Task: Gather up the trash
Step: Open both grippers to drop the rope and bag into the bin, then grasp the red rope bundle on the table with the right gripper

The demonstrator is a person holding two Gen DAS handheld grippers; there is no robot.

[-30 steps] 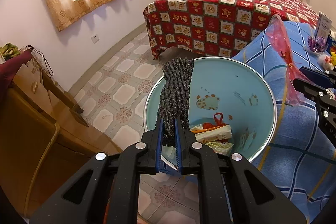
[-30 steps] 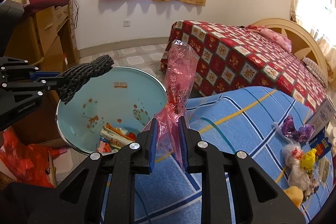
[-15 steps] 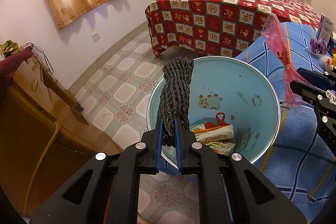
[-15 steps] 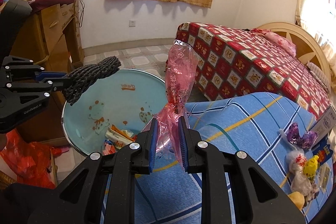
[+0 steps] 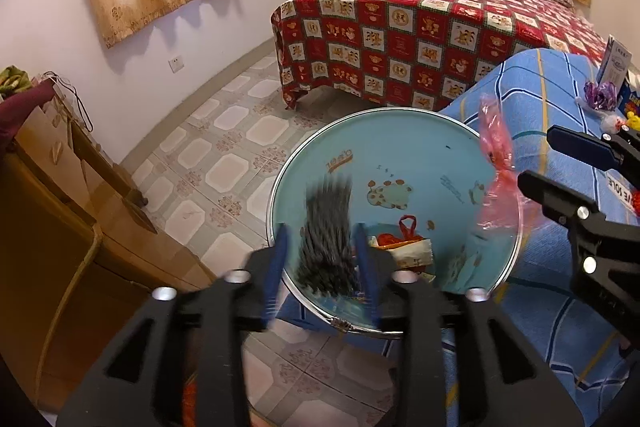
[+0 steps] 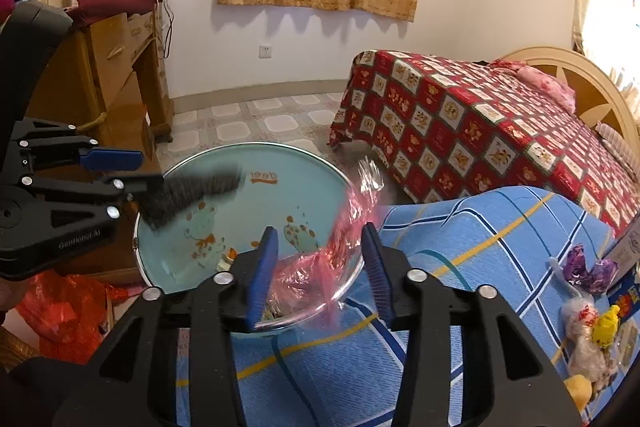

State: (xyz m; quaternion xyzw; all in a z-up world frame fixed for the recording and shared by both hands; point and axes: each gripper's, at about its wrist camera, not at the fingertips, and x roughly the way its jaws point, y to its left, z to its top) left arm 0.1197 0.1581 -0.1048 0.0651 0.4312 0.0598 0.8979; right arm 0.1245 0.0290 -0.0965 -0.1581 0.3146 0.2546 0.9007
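A light blue round bin with cartoon prints stands on the floor beside the blue-covered bed and holds several wrappers. My left gripper is open over the bin's near rim; a dark grey knitted bundle, blurred, is loose between its fingers and falling. My right gripper is open at the bin's rim; the pink plastic bag, blurred, is dropping from it.
A blue striped cover carries more trash at the right: purple wrapper, clear and yellow bags. A red patterned bed stands beyond. A wooden desk is at left, with a red bag on the floor.
Both grippers have opened. The knitted bundle and the pink bag, held upright before, are now loose and falling toward the bin.
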